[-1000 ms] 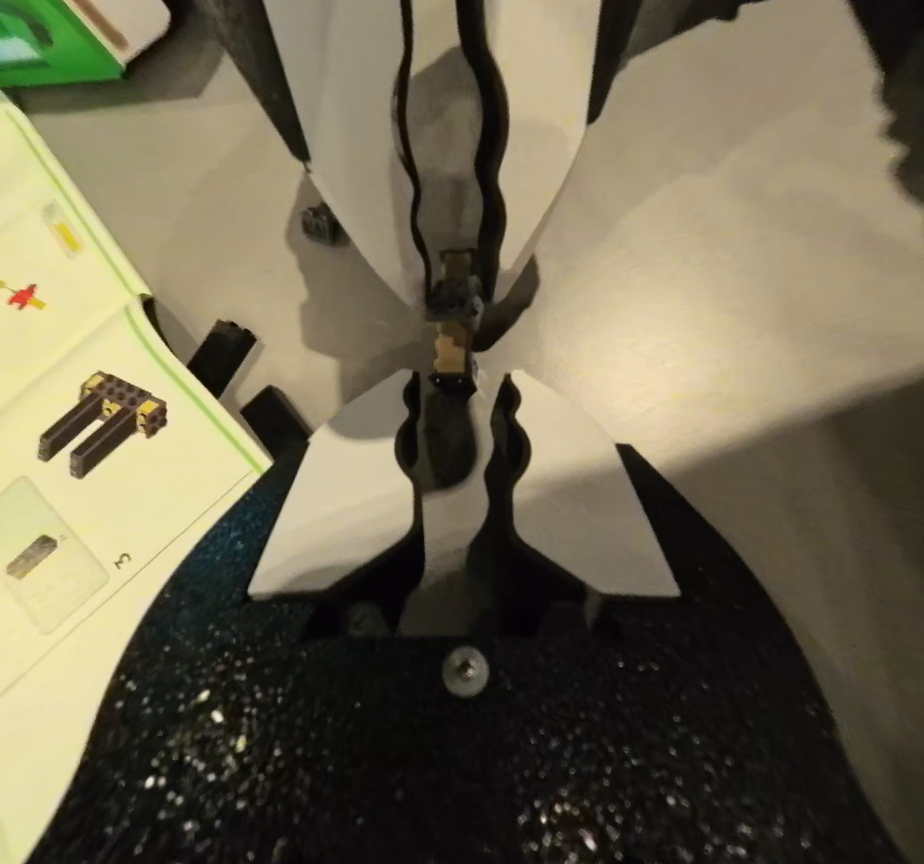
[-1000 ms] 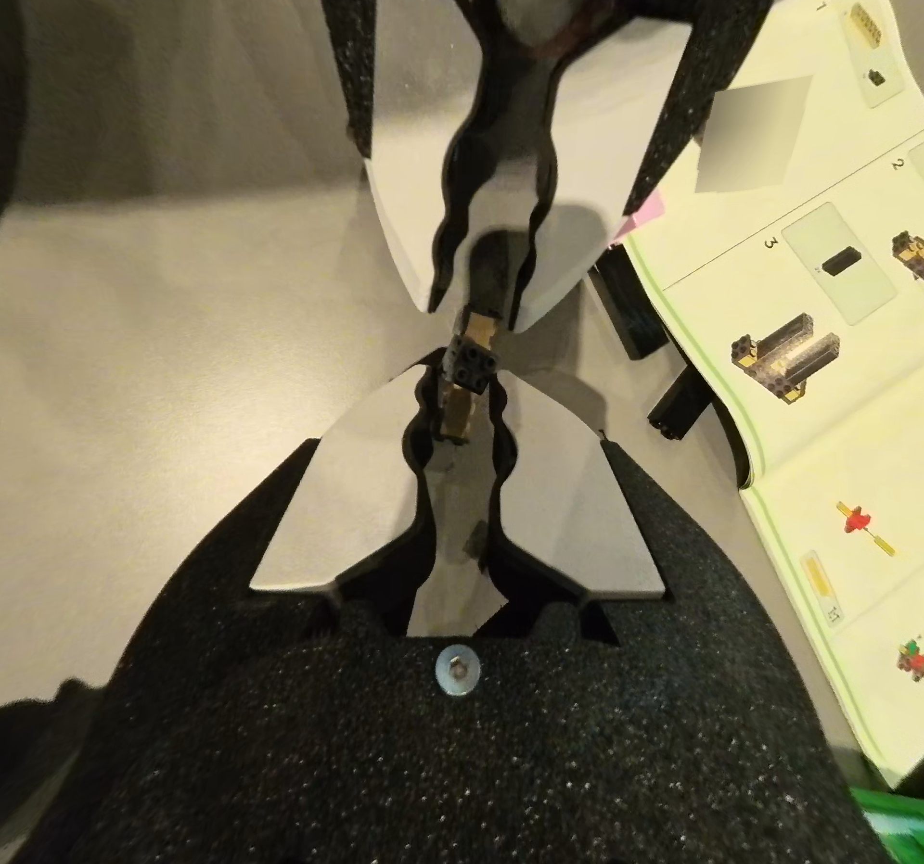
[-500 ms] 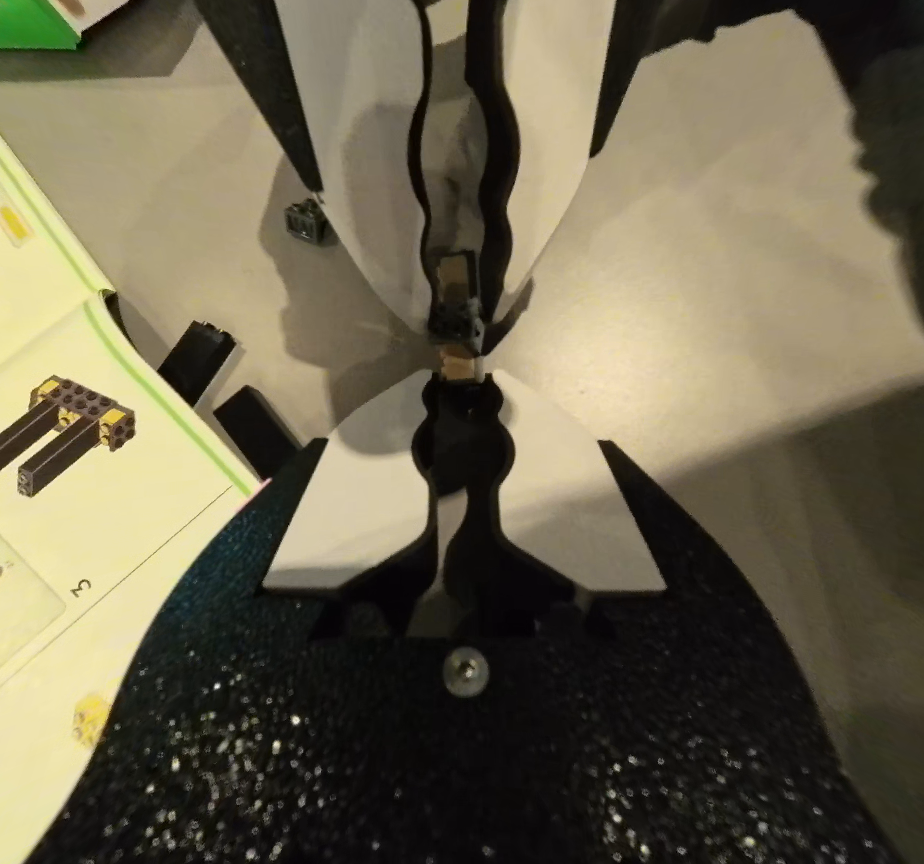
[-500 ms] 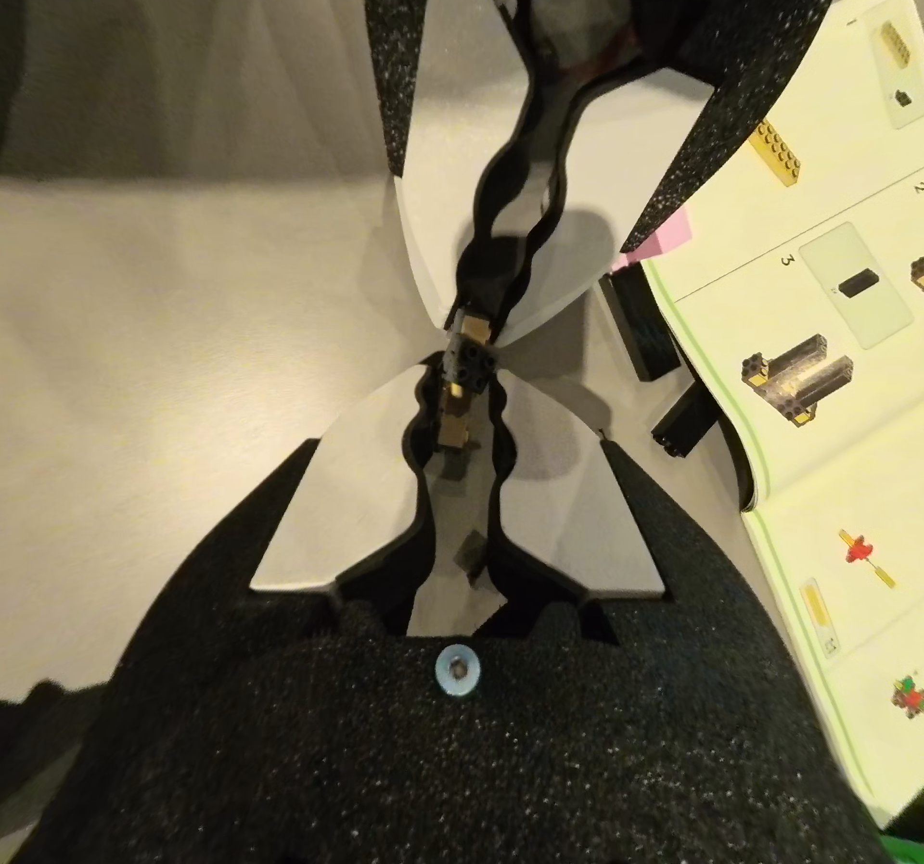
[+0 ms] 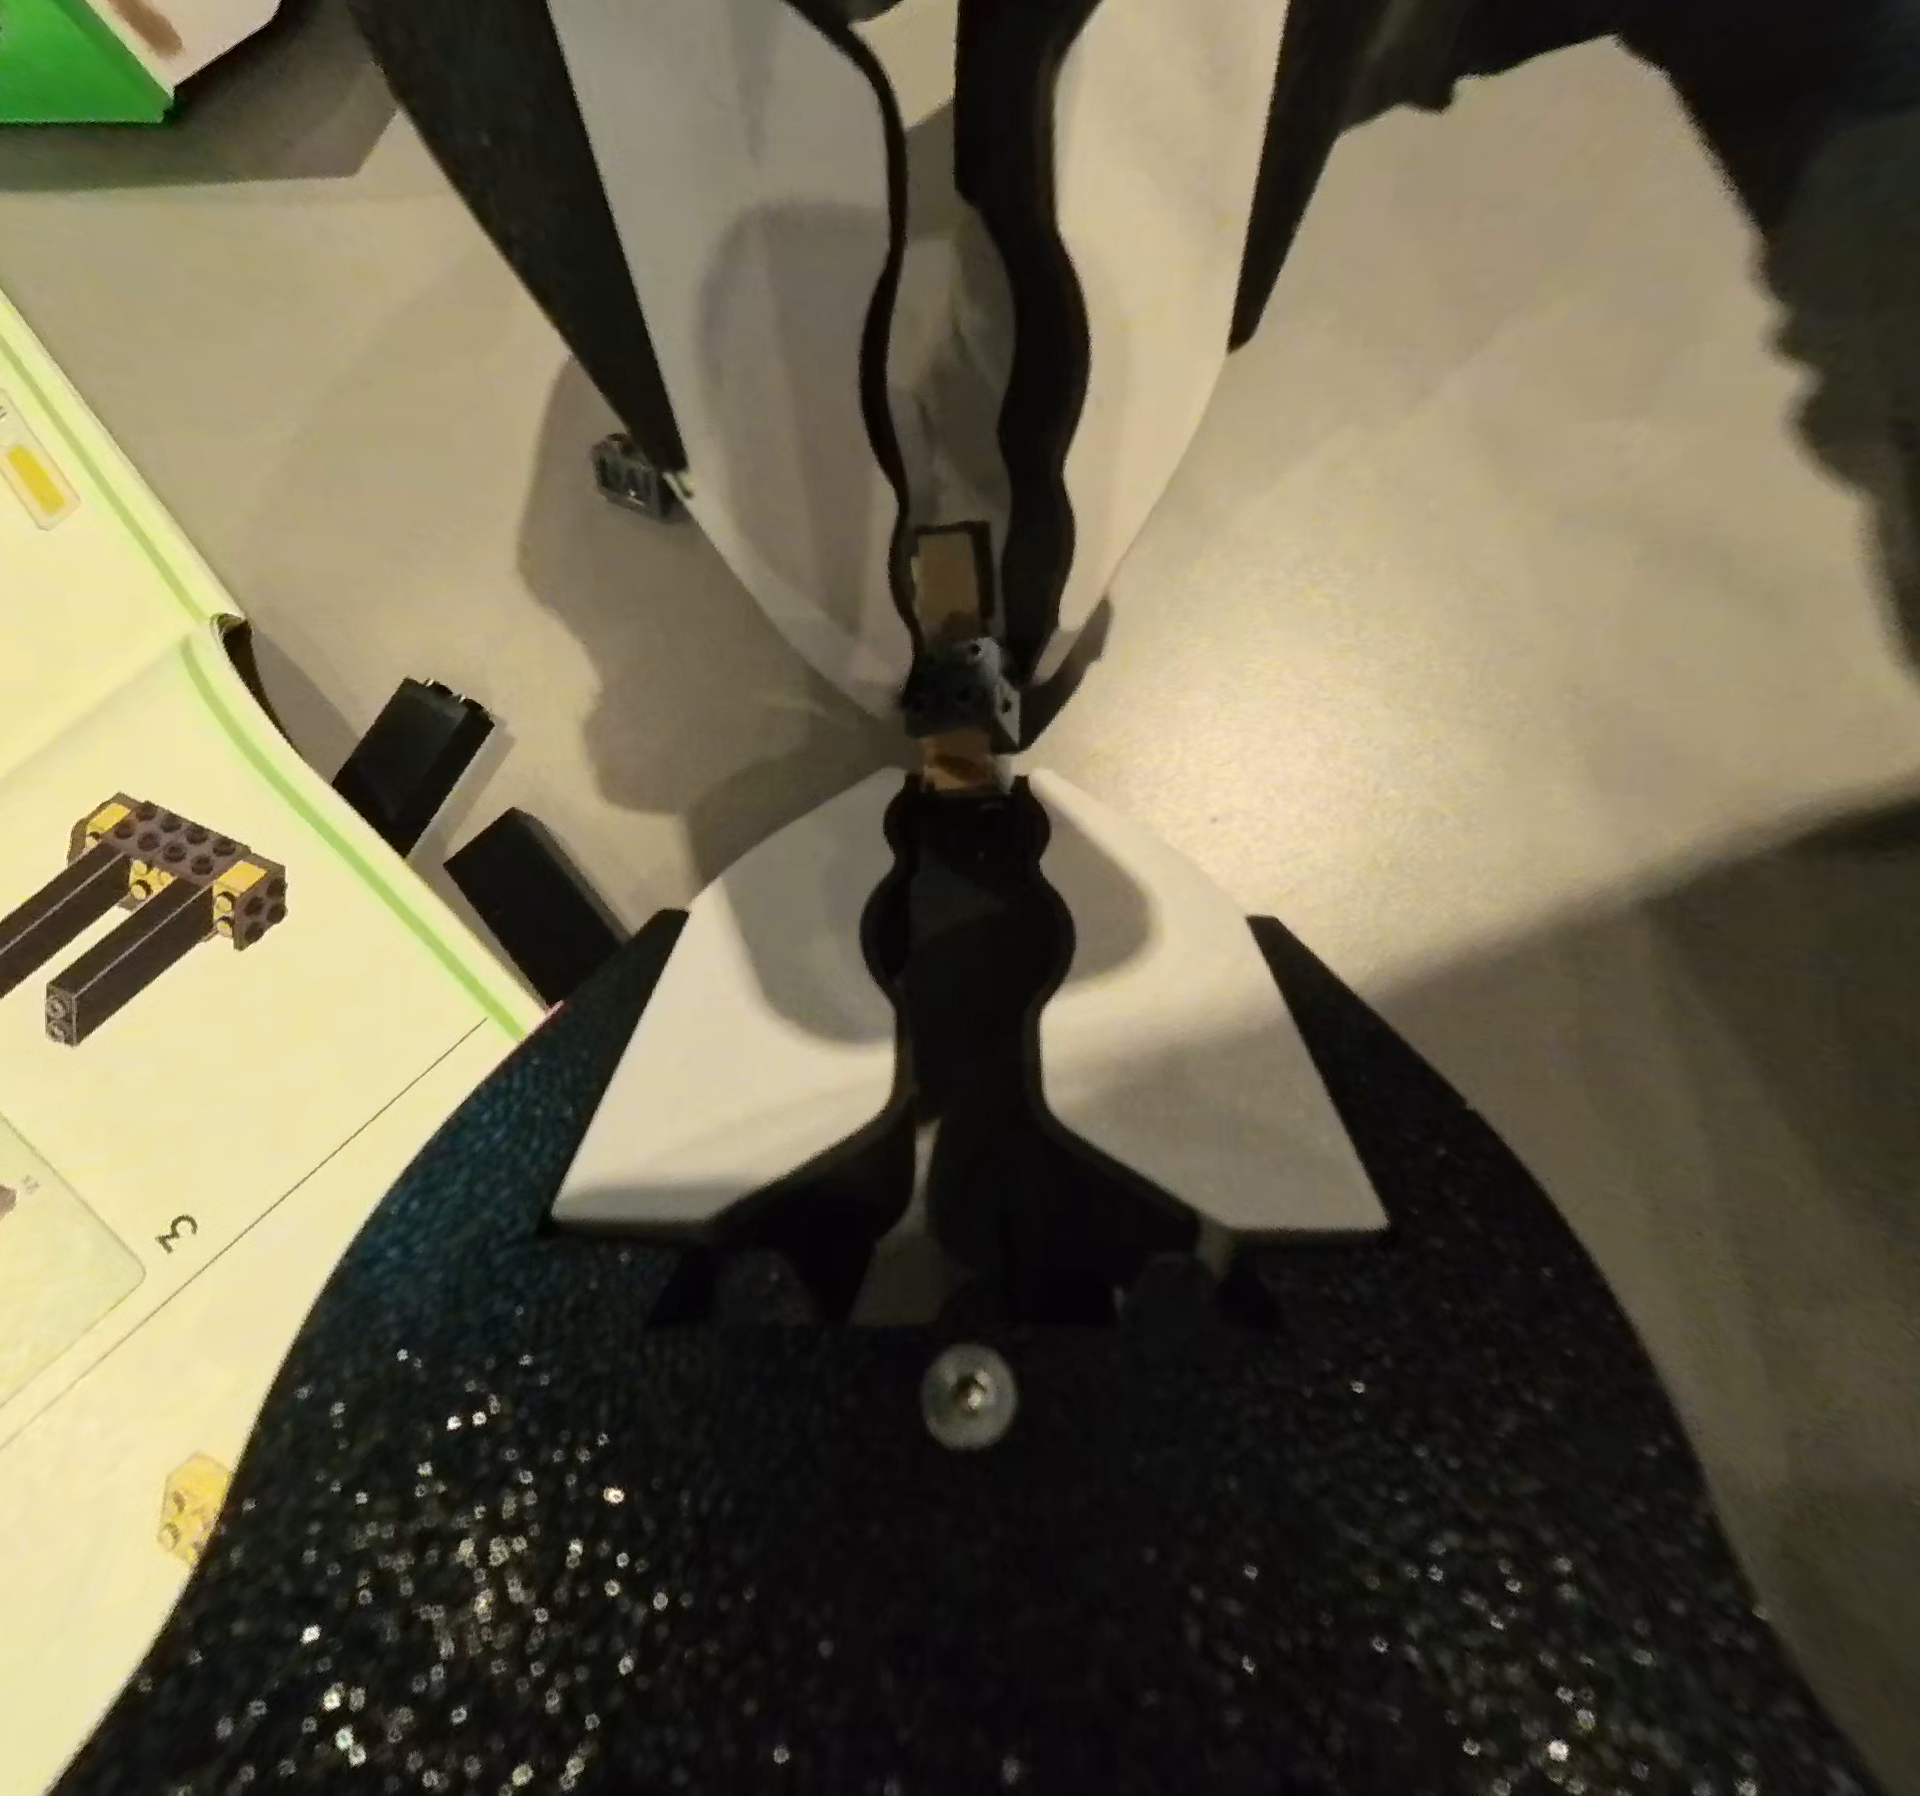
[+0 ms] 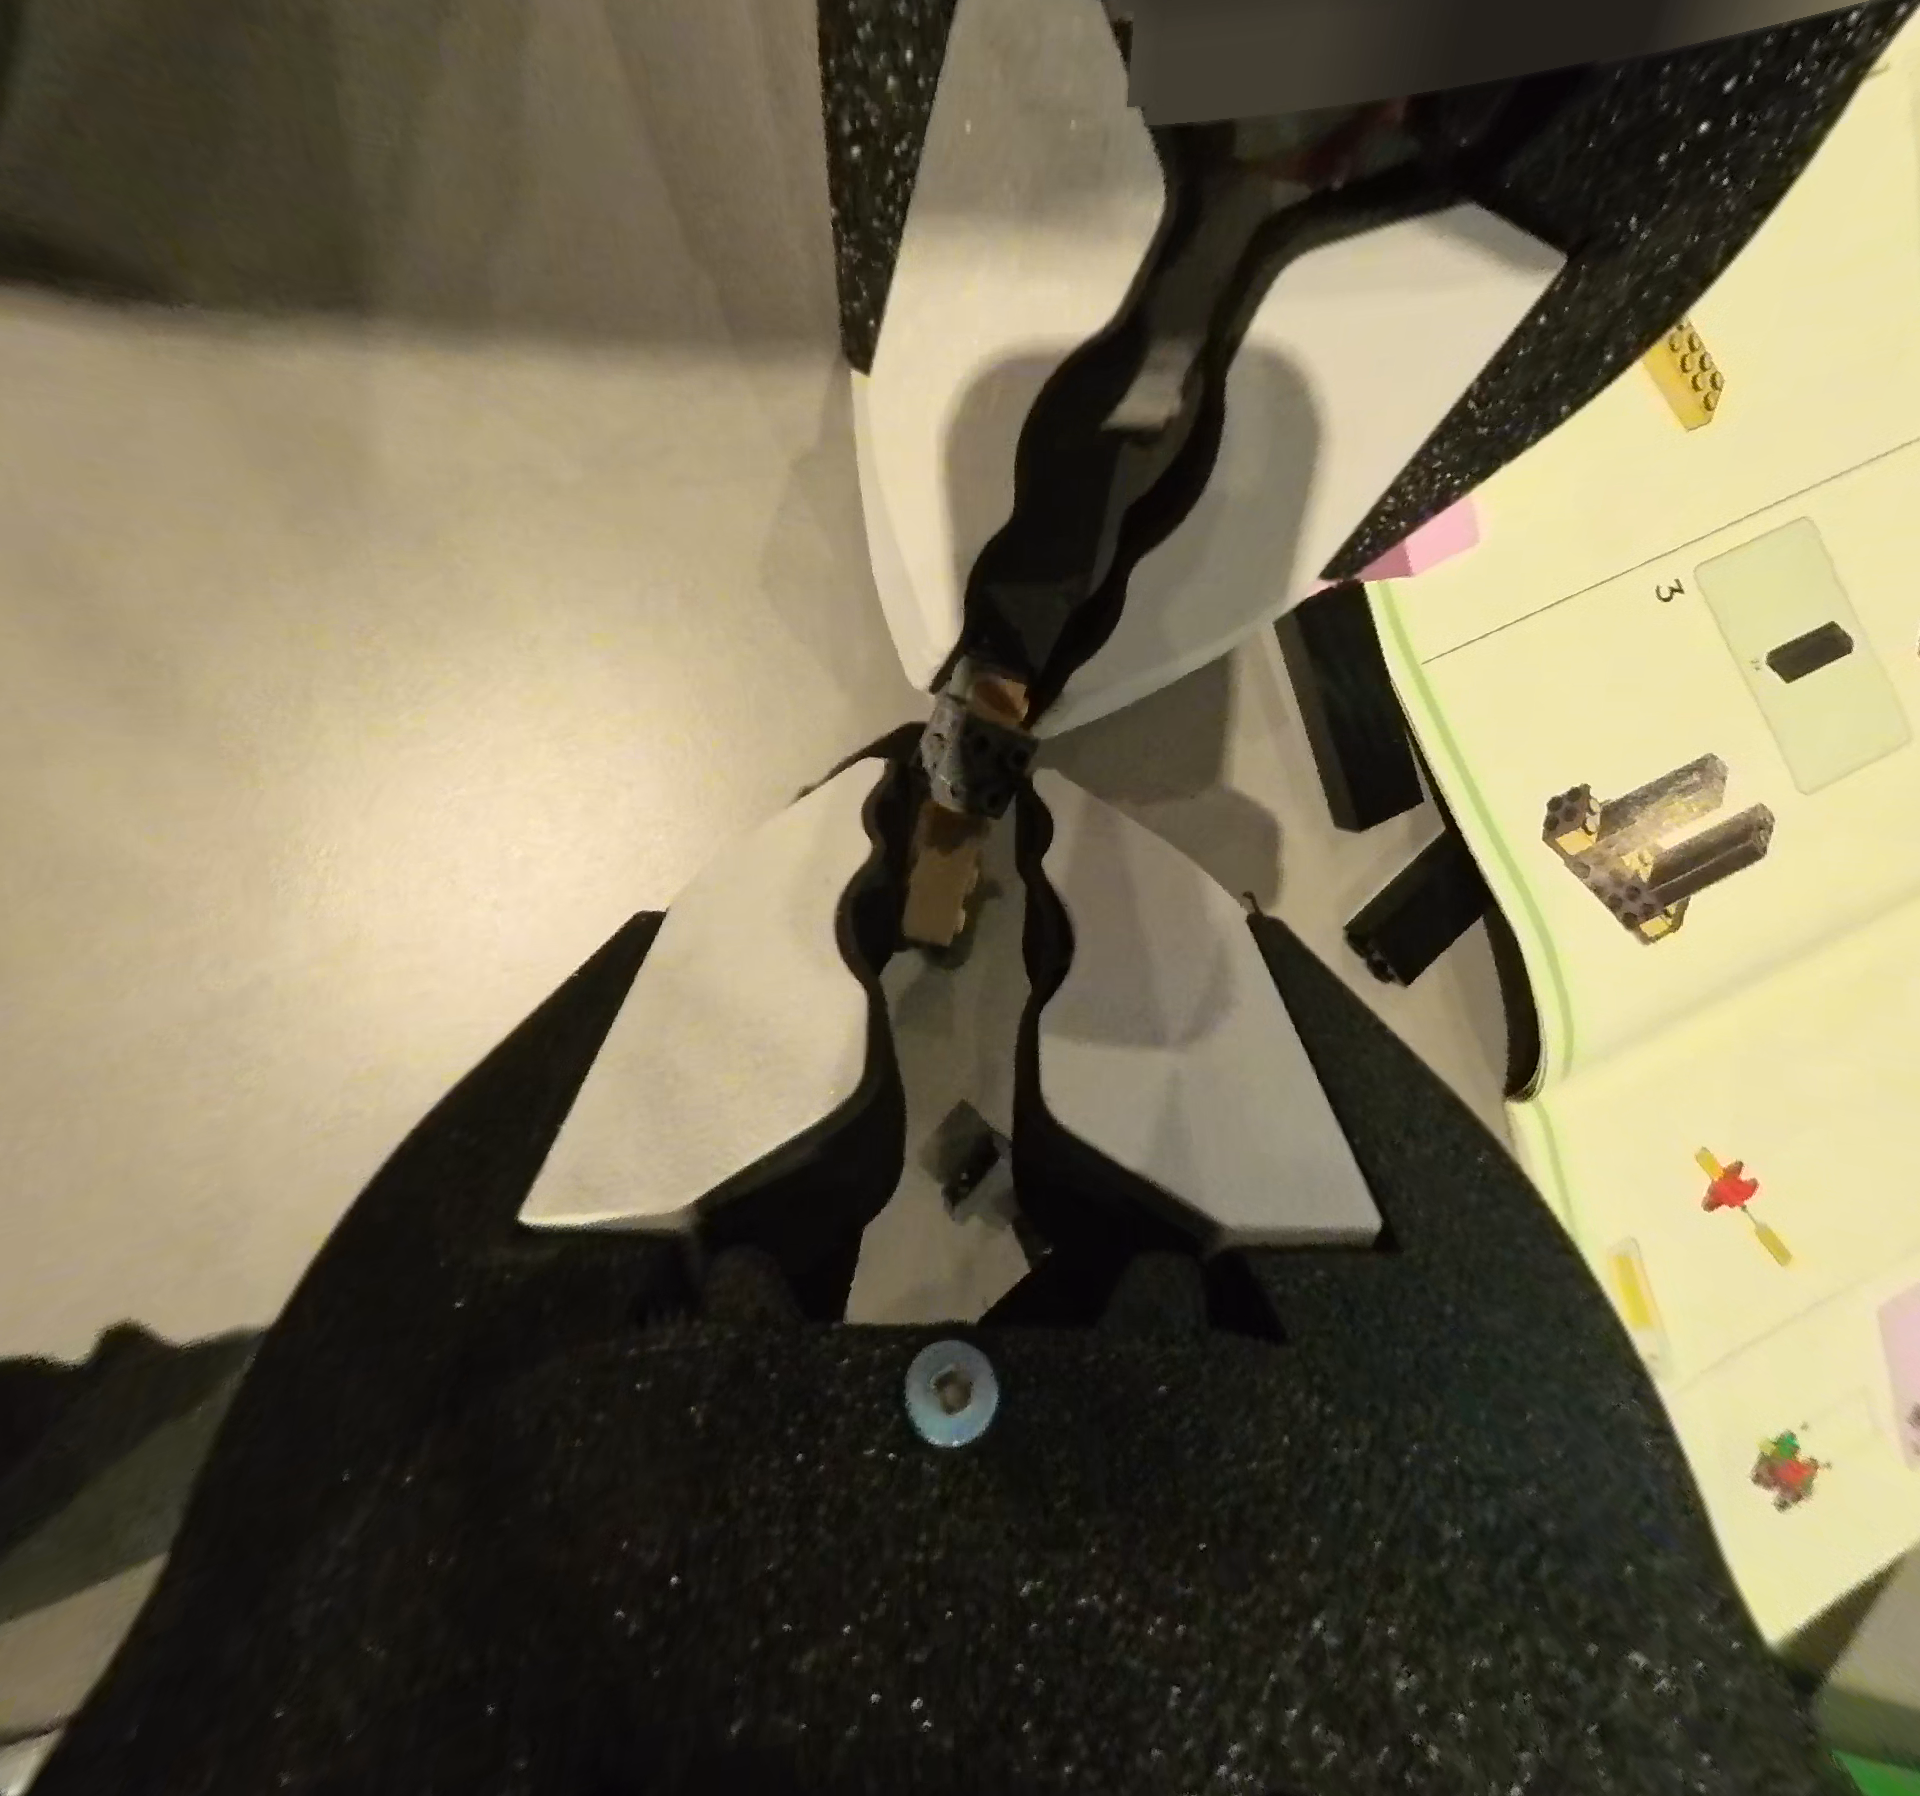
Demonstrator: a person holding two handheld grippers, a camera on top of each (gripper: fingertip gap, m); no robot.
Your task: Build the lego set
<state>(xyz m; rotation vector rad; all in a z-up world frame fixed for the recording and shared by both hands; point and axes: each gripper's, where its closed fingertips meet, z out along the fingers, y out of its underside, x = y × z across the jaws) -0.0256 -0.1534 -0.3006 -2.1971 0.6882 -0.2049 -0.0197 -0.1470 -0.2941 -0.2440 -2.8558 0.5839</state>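
A small lego assembly hangs above the table between my two grippers, which meet tip to tip. It is a tan brick (image 6: pixel 940 879) with a dark grey studded brick (image 6: pixel 977 759) across its middle. It also shows in the left wrist view (image 5: pixel 961 707). My right gripper (image 6: pixel 951 796) is shut on one end of the tan brick. My left gripper (image 5: pixel 961 785) is shut on the other tan end (image 5: pixel 956 770). In the right wrist view the left gripper (image 6: pixel 987 697) comes in from the top. In the left wrist view the right gripper (image 5: pixel 961 671) does the same.
An open instruction booklet (image 5: pixel 125 811) (image 6: pixel 1662 863) lies beside the grippers. Two long black bricks (image 5: pixel 416 759) (image 5: pixel 530 884) lie at its edge, and a small dark grey piece (image 5: pixel 629 479) on the table. A green box (image 5: pixel 62 32) stands at the back. Left and right tips are no more than a few centimetres apart.
My left gripper's jaws have closed tighter on the tan end. The grippers have drawn closer together. The dark grey brick now sits slightly turned.
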